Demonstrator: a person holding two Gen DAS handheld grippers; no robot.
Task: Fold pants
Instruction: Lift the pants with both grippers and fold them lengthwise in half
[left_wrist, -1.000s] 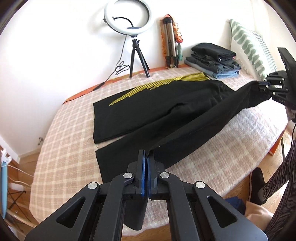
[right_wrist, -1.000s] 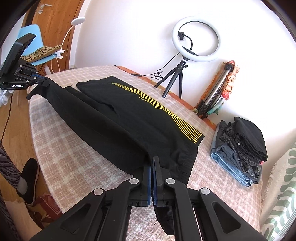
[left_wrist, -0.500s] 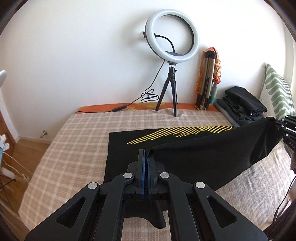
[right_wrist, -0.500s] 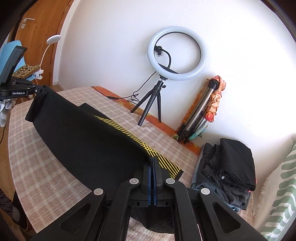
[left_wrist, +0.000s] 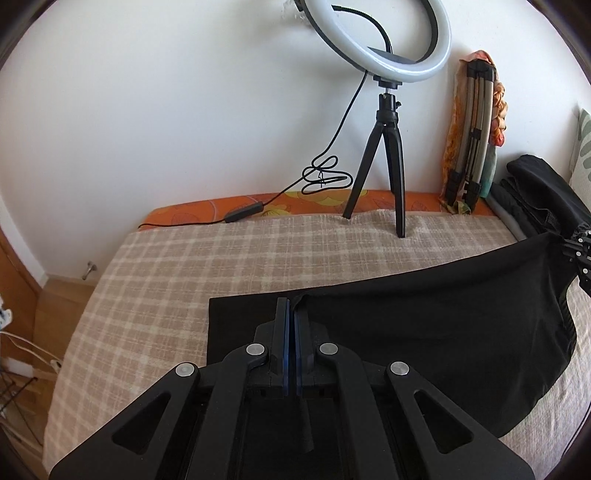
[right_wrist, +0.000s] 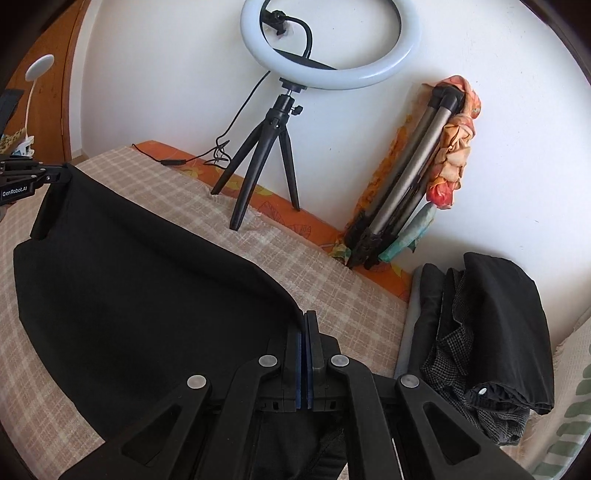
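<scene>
The black pants (left_wrist: 424, 332) hang as a sheet stretched between my two grippers above the checked bed cover (left_wrist: 166, 280). My left gripper (left_wrist: 291, 306) is shut on the pants' edge at one end; a flat layer of the pants (left_wrist: 236, 325) lies on the bed below it. My right gripper (right_wrist: 306, 321) is shut on the other end of the pants (right_wrist: 129, 295). The right gripper shows at the right edge of the left wrist view (left_wrist: 580, 251). The left gripper shows at the left edge of the right wrist view (right_wrist: 22, 177). The yellow stripes are hidden.
A ring light on a black tripod (left_wrist: 384, 158) stands at the far edge of the bed by the wall, its cable (left_wrist: 317, 177) trailing left. A folded tripod wrapped in orange cloth (right_wrist: 417, 177) leans on the wall. A stack of folded clothes (right_wrist: 487, 339) lies at the right.
Both grippers have carried the held leg farther across toward the wall. It now covers the yellow stripes that showed before. The ring light looks closer.
</scene>
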